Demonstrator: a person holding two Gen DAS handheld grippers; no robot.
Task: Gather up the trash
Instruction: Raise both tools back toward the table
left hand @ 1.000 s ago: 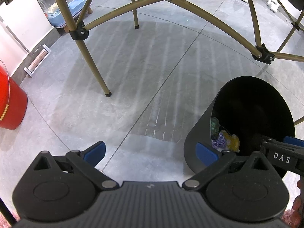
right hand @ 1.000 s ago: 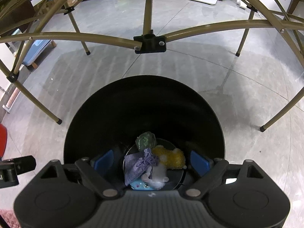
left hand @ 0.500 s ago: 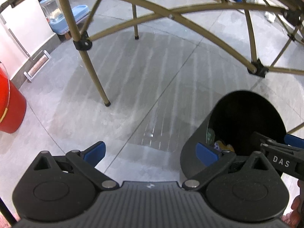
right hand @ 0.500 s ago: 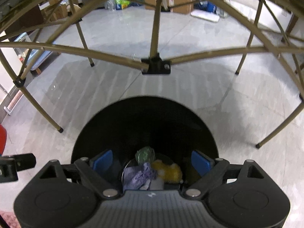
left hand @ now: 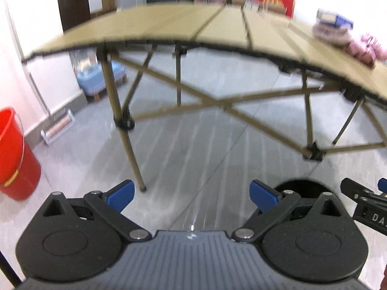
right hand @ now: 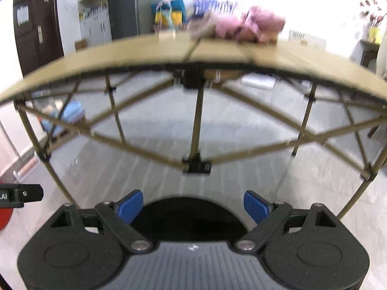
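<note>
Low in the frame, both the left gripper (left hand: 191,194) and right gripper (right hand: 192,205) have fingers spread, holding nothing. The black bin (right hand: 191,217) sits on the floor just beneath the right one, ready for drops. Farther up, pink crumpled trash (right hand: 249,27) waits on the desk (right hand: 169,50).

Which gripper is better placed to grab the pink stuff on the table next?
Right, probably. The pink crumpled pile sits almost straight ahead of the right gripper; for the left gripper it lies far off to the right. Both jaws open, empty.
</note>
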